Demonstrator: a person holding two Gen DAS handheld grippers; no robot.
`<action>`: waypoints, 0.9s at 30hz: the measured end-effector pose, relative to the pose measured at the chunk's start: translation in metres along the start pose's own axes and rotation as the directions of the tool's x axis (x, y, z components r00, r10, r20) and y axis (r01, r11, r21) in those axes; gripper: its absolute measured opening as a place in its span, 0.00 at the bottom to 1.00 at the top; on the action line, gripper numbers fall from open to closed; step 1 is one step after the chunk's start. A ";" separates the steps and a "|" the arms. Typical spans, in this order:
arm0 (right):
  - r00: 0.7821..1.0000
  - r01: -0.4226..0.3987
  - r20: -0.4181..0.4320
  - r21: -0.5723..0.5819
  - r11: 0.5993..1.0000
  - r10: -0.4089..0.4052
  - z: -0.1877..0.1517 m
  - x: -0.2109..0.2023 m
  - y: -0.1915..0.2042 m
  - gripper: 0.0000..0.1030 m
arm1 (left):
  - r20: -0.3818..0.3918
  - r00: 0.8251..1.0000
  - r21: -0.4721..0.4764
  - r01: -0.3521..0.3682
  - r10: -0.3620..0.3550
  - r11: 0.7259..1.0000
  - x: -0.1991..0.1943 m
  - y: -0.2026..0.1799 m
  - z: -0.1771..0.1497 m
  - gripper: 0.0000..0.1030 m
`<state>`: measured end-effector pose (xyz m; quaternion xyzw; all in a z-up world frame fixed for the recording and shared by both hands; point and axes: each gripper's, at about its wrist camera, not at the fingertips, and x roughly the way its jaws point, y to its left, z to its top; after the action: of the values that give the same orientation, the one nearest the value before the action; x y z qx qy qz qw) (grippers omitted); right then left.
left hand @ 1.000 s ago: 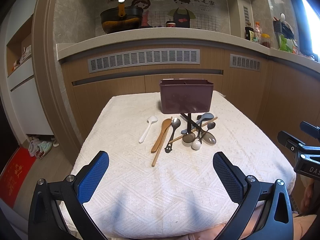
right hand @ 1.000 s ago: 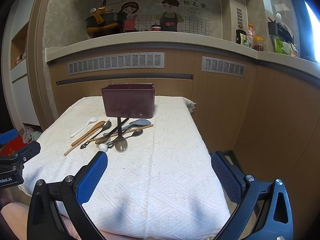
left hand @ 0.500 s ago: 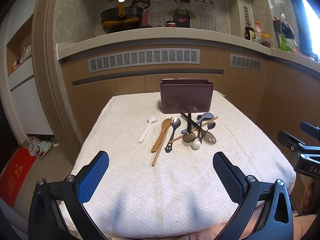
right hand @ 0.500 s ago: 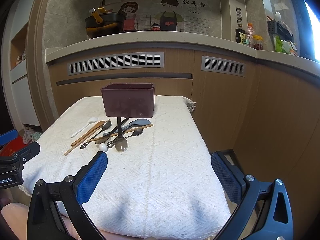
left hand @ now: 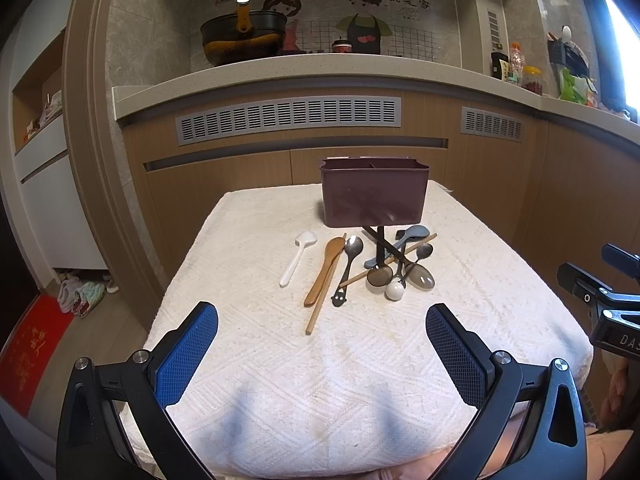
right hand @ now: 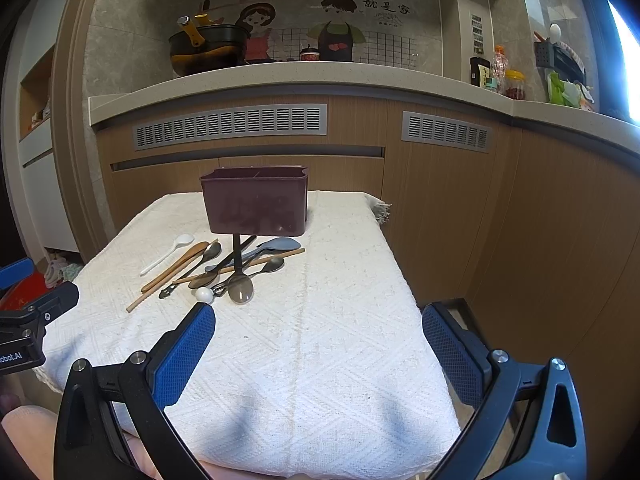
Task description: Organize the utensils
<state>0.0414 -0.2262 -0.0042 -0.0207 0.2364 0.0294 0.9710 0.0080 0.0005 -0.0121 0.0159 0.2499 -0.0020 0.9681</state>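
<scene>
A dark maroon utensil holder [left hand: 374, 194] stands at the far end of a table covered with a white cloth [left hand: 360, 360]; it also shows in the right wrist view [right hand: 256, 200]. In front of it lie a white spoon [left hand: 298, 256], a wooden spatula [left hand: 325, 270], a wooden chopstick [left hand: 322, 298], a steel spoon [left hand: 349, 262], a grey-blue spoon [left hand: 404, 240] and several crossed dark spoons [left hand: 390, 270]. My left gripper [left hand: 322, 330] is open and empty, near the table's front edge. My right gripper [right hand: 318, 334] is open and empty, over the cloth right of the pile [right hand: 224, 266].
A wooden kitchen counter [left hand: 280, 80] runs behind the table, with a black wok [left hand: 244, 38], jars and bottles [left hand: 516, 72] on it. The floor at left holds a red mat [left hand: 28, 344] and slippers [left hand: 80, 292]. The right gripper's body [left hand: 604, 304] shows at the left view's right edge.
</scene>
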 end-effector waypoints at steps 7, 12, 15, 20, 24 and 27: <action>1.000 0.023 0.003 -0.003 1.000 -0.023 0.006 0.006 -0.006 1.00 | -0.026 1.000 0.015 0.001 -0.001 1.000 0.014 0.004 0.013 1.00; 0.994 0.098 0.051 -0.057 0.994 -0.095 0.028 0.023 -0.005 1.00 | -0.046 0.999 0.009 0.009 -0.009 1.000 0.041 0.012 0.034 1.00; 0.996 0.082 0.046 -0.086 0.993 -0.078 0.045 0.042 -0.002 1.00 | -0.054 0.999 0.023 0.004 -0.002 1.000 0.060 0.015 0.048 1.00; 0.999 0.046 -0.003 -0.132 0.990 -0.047 0.066 0.089 0.011 1.00 | -0.068 0.998 0.066 0.016 -0.012 0.998 0.098 0.023 0.071 1.00; 0.996 0.034 -0.075 -0.180 0.983 -0.048 0.075 0.131 0.027 1.00 | -0.130 0.991 0.058 0.030 -0.023 0.998 0.140 0.043 0.082 1.00; 0.991 -0.018 -0.136 -0.193 0.981 -0.008 0.078 0.160 0.040 1.00 | -0.140 0.990 0.026 0.029 -0.025 0.999 0.157 0.063 0.085 0.89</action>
<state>0.2168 -0.1740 -0.0094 -0.1164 0.2980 0.0533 0.9459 0.1872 0.0613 -0.0116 0.0261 0.3172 -0.0175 0.9478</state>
